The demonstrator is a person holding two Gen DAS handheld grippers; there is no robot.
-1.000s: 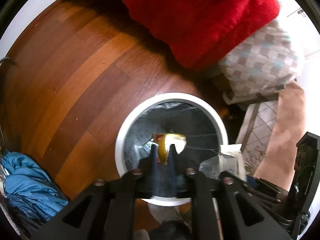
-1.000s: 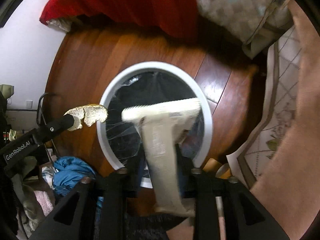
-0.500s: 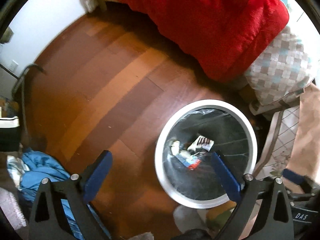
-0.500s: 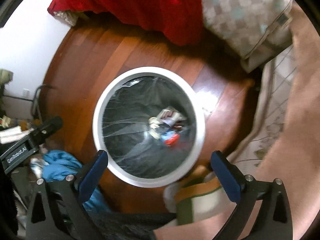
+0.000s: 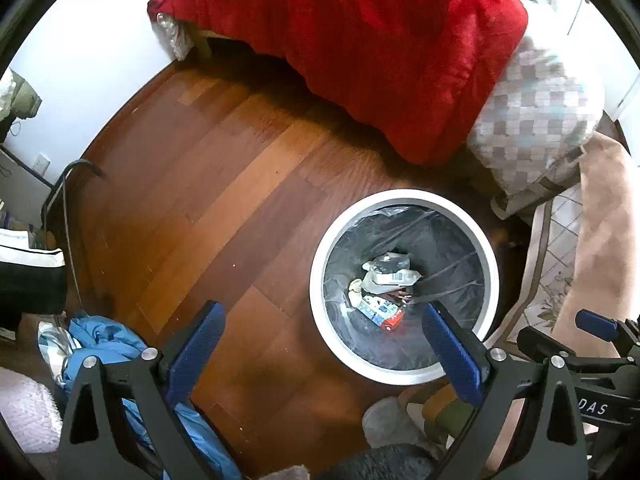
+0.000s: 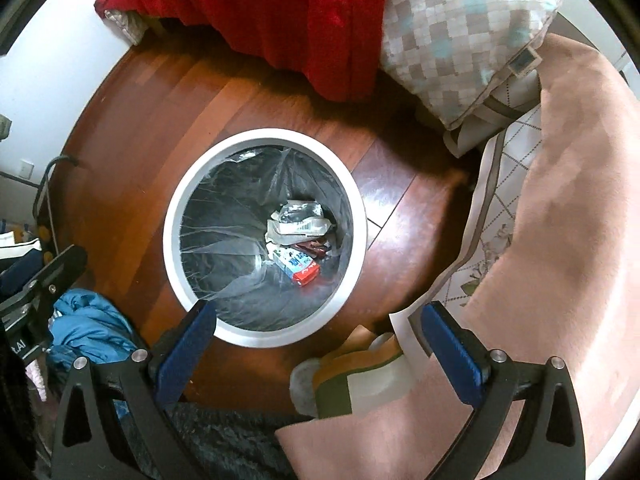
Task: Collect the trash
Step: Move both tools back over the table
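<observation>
- A wood floor (image 5: pixel 208 200) is seen, with a red blanket (image 5: pixel 380 48) hung over a bed edge.
- A white bin (image 6: pixel 176 216) is stood on the floor; trash (image 6: pixel 298 236) is piled at its bottom.
- The left gripper (image 5: pixel 324 352) is spread wide, nothing held.
- The right gripper (image 6: pixel 316 344) is likewise spread wide and empty above the bin.
</observation>
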